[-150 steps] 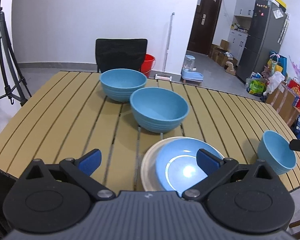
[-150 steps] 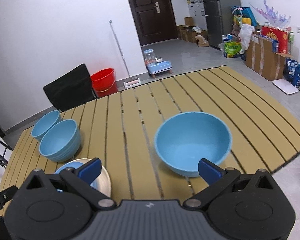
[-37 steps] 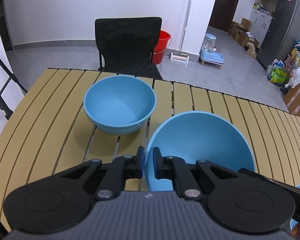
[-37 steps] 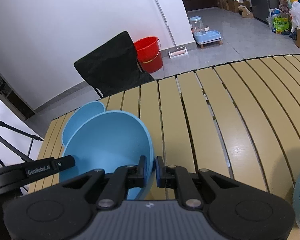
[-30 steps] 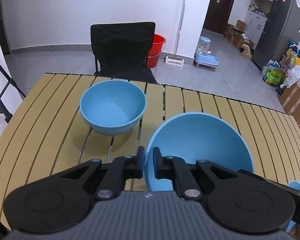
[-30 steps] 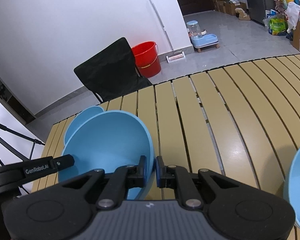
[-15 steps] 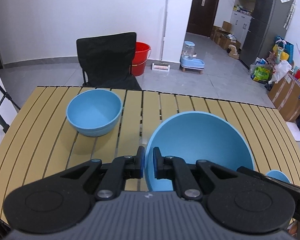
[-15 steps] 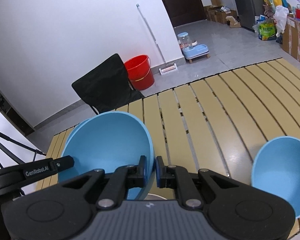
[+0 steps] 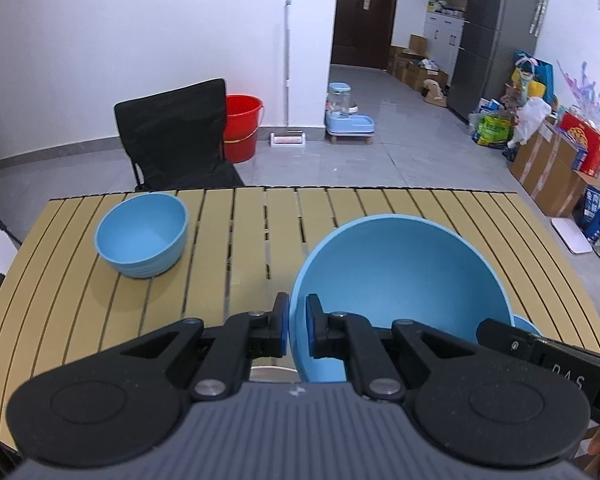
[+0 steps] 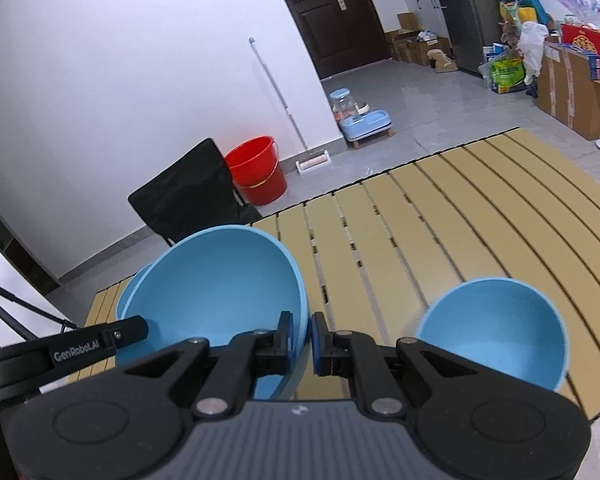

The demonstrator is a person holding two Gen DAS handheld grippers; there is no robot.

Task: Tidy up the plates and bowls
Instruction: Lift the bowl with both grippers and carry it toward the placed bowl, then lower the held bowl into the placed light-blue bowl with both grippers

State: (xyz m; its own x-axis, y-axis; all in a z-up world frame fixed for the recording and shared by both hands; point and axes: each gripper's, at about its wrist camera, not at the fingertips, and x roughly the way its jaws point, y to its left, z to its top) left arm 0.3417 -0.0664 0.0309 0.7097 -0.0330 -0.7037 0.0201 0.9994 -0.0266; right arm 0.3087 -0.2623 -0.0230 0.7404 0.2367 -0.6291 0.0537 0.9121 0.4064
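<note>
Slatted tan table (image 9: 236,240) is carrying two empty blue bowls: one (image 9: 142,234) sitting at its far left, another (image 10: 494,330) resting near the right edge. Above the table, a larger empty blue bowl (image 9: 400,292) is hanging tilted, with both grippers pinching its rim: the left gripper (image 9: 297,328) is clamping the left side and the right gripper (image 10: 301,340) the right side, jaws closed on the wall.

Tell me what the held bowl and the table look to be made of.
Held bowl: probably matte plastic or melamine, since it shows uniform blue, a thin rim and only soft sheen; both the left gripper and the right gripper pinch its rim. Table: tan slats with dark gaps, smooth low-gloss; painted metal or wood, unclear which.
</note>
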